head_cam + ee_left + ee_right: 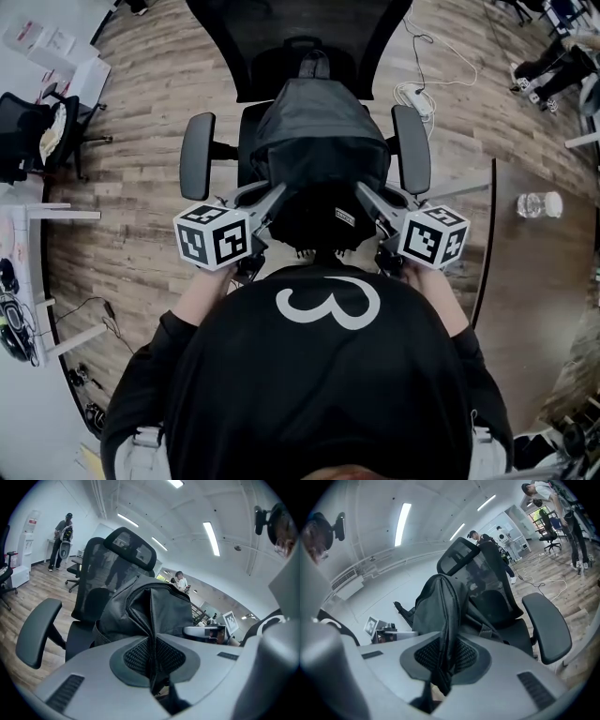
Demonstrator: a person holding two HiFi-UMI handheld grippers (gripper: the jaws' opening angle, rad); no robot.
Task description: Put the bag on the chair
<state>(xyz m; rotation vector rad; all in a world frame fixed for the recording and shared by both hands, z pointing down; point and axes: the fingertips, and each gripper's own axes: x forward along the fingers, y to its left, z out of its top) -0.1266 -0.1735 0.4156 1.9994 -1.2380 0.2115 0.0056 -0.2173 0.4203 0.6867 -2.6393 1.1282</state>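
A black bag [314, 127] hangs just above the seat of a black office chair [253, 127], between its two armrests. My left gripper [274, 199] is shut on a fold of the bag's left side, and the fabric [152, 634] is pinched between its jaws. My right gripper [367, 199] is shut on the bag's right side, with a fold [447, 634] clamped between its pads. In the left gripper view the chair's headrest [130, 545] rises behind the bag [154, 606]. The right gripper view shows the bag [440, 606] in front of the chair back [487, 573].
The chair's armrests [197, 155] [411, 148] flank the bag. A brown table edge with a water bottle [539, 204] lies to the right. White cables [417, 94] trail on the wood floor behind the chair. Another chair [37, 136] and desks stand at left. People stand in the background.
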